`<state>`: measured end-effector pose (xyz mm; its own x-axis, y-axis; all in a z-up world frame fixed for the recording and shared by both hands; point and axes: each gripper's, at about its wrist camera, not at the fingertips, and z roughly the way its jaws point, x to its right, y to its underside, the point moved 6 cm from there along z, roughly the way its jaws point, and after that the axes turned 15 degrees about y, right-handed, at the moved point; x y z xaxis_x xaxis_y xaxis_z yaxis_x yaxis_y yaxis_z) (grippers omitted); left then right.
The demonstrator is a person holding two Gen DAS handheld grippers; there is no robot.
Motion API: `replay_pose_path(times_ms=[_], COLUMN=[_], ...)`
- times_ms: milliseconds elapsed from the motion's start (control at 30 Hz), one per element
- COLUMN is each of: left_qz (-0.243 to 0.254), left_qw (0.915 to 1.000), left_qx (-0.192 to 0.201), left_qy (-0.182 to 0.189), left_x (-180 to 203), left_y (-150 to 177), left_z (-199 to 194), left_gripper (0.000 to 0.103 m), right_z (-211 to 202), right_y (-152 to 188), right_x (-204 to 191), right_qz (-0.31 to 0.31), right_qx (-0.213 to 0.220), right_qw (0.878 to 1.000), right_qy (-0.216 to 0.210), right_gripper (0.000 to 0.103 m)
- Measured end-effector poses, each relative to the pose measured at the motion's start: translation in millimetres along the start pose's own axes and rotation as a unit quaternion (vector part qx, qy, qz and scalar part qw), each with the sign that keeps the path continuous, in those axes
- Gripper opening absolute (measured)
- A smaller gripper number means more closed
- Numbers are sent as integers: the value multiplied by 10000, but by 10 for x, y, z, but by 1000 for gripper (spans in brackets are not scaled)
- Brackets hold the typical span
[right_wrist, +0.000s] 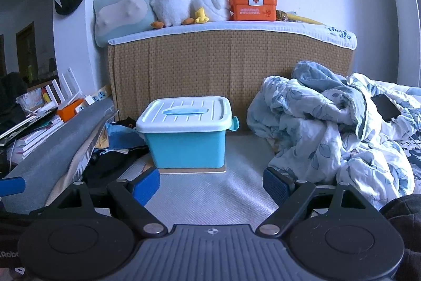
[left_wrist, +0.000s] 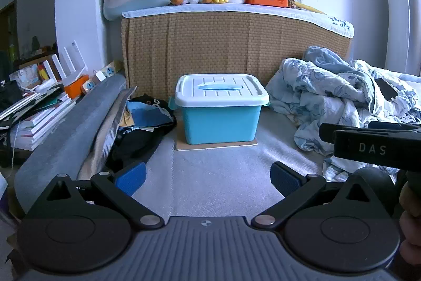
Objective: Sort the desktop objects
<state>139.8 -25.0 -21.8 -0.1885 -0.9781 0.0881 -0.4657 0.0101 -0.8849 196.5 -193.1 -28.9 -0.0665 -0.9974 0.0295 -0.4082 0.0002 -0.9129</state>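
A turquoise plastic storage box point(left_wrist: 220, 123) with a closed white ribbed lid point(left_wrist: 220, 90) and pale blue handle stands upright on a thin board, against the woven headboard.

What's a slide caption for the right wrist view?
Open right tongs face a lidded blue storage box on the bed, rumpled quilt alongside.

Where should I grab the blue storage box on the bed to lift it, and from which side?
Probably by the flat blue handle lying in the middle of the white lid of the storage box. Come from above, fingers straddling the handle's narrow width; it lies flush, so it may need tipping up first. The lid is shut and the box's walls look too wide for either open hand-held gripper.
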Motion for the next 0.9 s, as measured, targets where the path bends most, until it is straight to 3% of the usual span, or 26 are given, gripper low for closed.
replay_pose_path(times_ms=[900], left_qz=[-4], left_qw=[10000], left_qx=[-34], left_qy=[-24], left_x=[36], left_y=[80], left_z=[-130], left_gripper=[103], right_z=[-23], right_y=[37], right_x=[-45], right_qz=[-147], right_qx=[-8], right_qw=[9999], right_qy=[42], right_gripper=[89])
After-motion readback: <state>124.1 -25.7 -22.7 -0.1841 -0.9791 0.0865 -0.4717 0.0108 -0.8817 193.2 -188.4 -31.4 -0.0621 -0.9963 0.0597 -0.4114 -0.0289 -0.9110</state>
